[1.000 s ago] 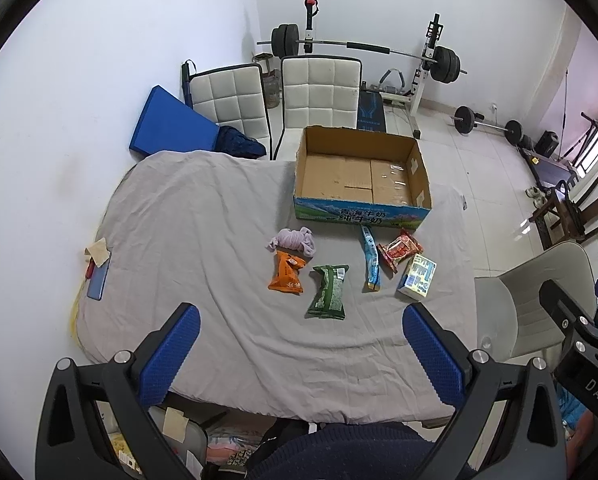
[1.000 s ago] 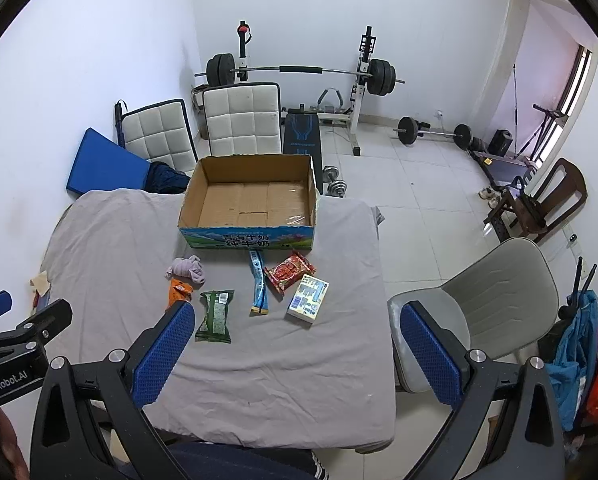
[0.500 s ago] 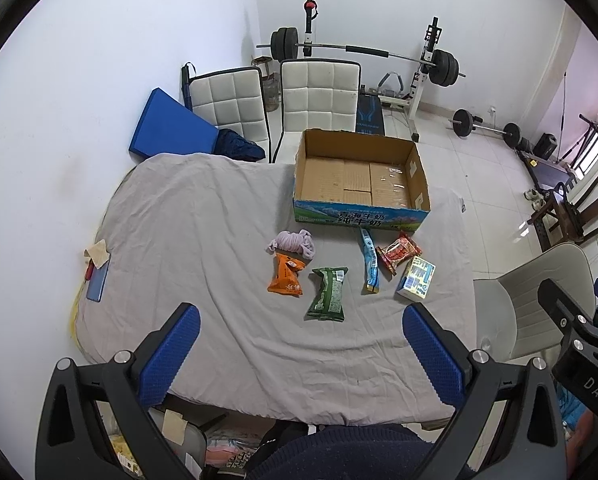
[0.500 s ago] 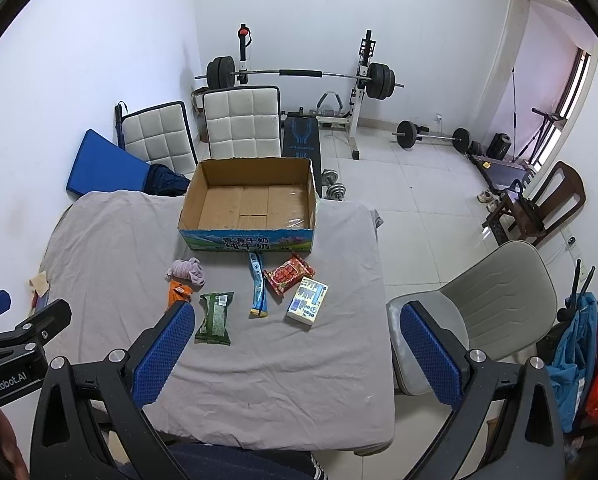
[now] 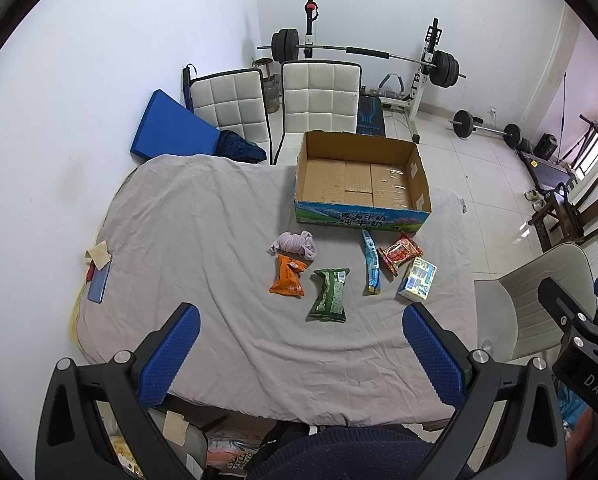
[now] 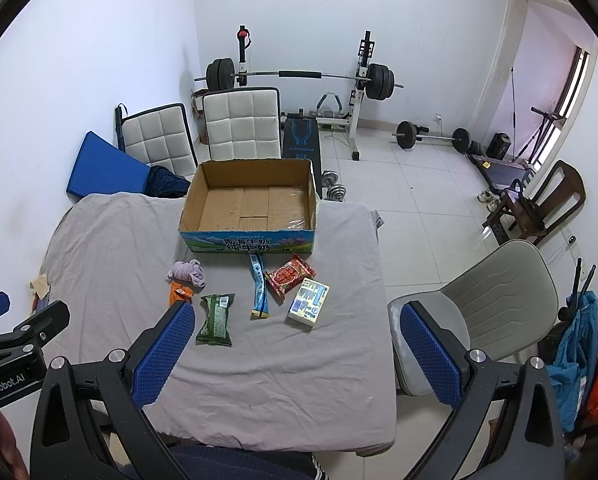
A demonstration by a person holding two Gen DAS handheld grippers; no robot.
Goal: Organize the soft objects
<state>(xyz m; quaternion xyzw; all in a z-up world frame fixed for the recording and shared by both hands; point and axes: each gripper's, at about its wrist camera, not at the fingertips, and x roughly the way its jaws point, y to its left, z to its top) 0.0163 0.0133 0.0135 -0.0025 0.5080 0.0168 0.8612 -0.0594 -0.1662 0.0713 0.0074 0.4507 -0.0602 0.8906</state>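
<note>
Hovering above the worktop's [image 5: 179,216] near edge, the left tool [image 5: 301,344] and right tool [image 6: 295,340] are both spread wide, holding nothing. Well ahead of them, mid-worktop, lie a crumpled lilac cloth [image 5: 295,243], an orange packet [image 5: 287,276], a green packet [image 5: 329,295], a blue sachet [image 5: 371,266], a red packet [image 5: 400,254] and a small carton [image 5: 418,278]. Most packets run lengthwise towards the open cardboard box [image 5: 359,216] at the far edge.

Black frames, silver screws, ribbed blue fingers [image 5: 170,354], "GenRobot.AI" lettering.
</note>
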